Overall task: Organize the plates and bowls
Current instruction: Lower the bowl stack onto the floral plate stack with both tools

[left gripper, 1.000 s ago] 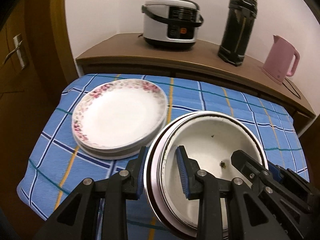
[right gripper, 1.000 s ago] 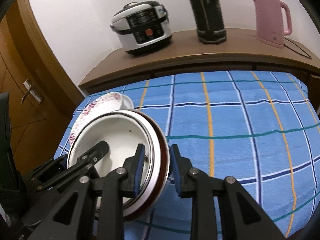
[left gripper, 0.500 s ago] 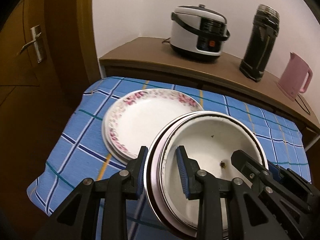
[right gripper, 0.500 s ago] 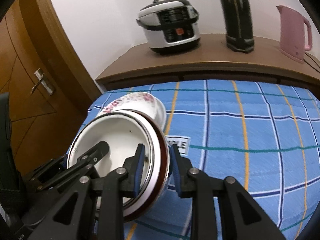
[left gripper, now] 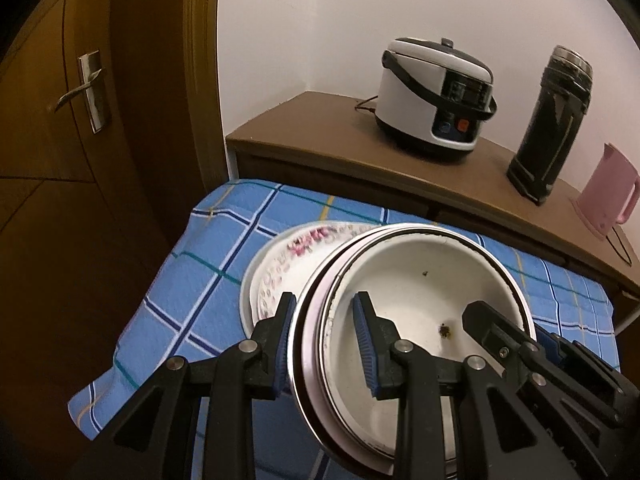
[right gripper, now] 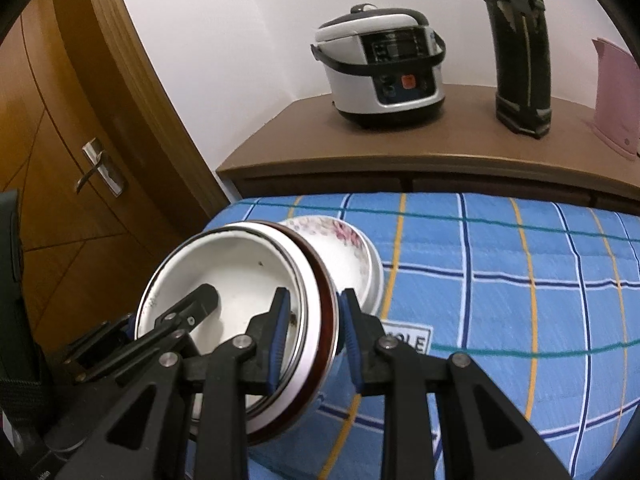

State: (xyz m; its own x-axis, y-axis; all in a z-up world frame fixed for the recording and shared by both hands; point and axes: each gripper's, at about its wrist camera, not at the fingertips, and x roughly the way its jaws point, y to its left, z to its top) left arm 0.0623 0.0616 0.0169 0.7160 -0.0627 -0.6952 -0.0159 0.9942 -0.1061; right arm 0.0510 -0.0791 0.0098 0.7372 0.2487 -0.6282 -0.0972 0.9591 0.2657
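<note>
At the bottom of both frames, my left gripper (left gripper: 326,350) and right gripper (right gripper: 312,332) each pinch opposite rims of the nested bowl stack (left gripper: 420,312), jaws closed to rim thickness, so the heavy stack stays level. It sits mid-frame, above the floral plates (right gripper: 344,248) on the blue checked tablecloth (right gripper: 500,280). Farthest, upper right, the rice cooker (left gripper: 436,96).

Counts, rel. to sideboard (right gripper: 400,160): on it 1 rice cooker (right gripper: 382,80), 1 black flask (right gripper: 520,60), 1 pink kettle (right gripper: 616,100). In front: 1 stack nested bowls (right gripper: 240,280), exact no. unclear; 1 stack floral plates (right gripper: 344,252), at least 2. 2 grippers (left gripper: 324,344) (right gripper: 312,328).
</note>
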